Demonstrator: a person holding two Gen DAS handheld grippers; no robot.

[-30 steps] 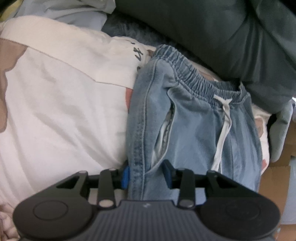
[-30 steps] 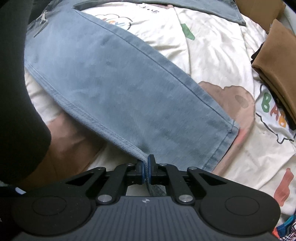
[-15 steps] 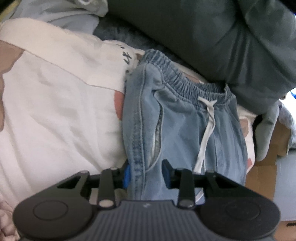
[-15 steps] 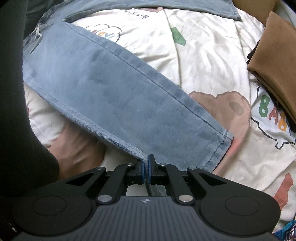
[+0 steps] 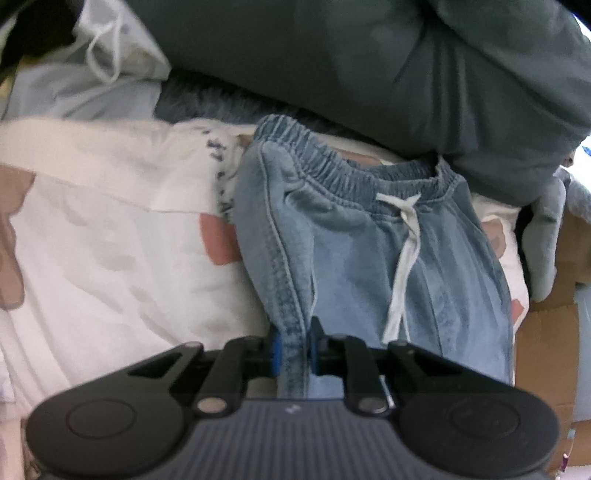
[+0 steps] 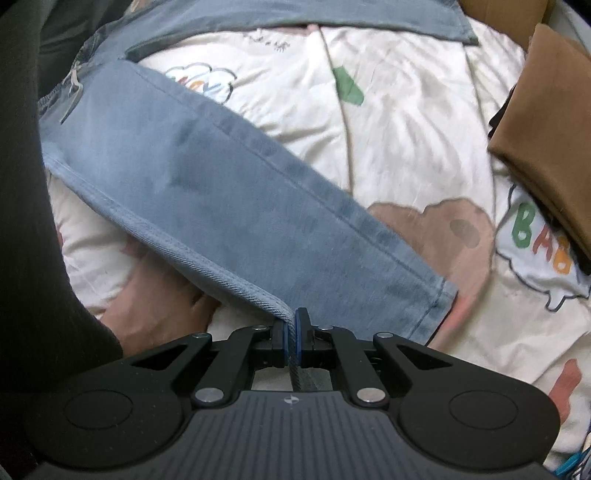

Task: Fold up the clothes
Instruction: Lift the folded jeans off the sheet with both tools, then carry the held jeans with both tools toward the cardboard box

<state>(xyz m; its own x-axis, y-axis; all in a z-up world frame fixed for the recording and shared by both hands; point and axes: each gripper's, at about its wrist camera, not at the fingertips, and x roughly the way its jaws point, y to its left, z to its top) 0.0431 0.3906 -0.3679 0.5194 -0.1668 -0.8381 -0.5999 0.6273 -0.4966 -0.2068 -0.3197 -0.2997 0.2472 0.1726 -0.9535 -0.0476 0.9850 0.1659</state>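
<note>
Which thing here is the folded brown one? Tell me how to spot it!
Look at the cream cartoon-print bedsheet in the right wrist view, then go to its right edge, past the light blue denim trouser leg. The folded brown cloth lies there above the coloured letters, the only plain brown fabric around.

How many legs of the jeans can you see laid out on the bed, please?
2. One leg runs diagonally from the waist to the right claw, which pinches its edge. The other leg lies along the far edge of the bed, partly out of frame.

Light-blue drawstring jeans (image 5: 369, 266) lie spread, legs apart.
</note>
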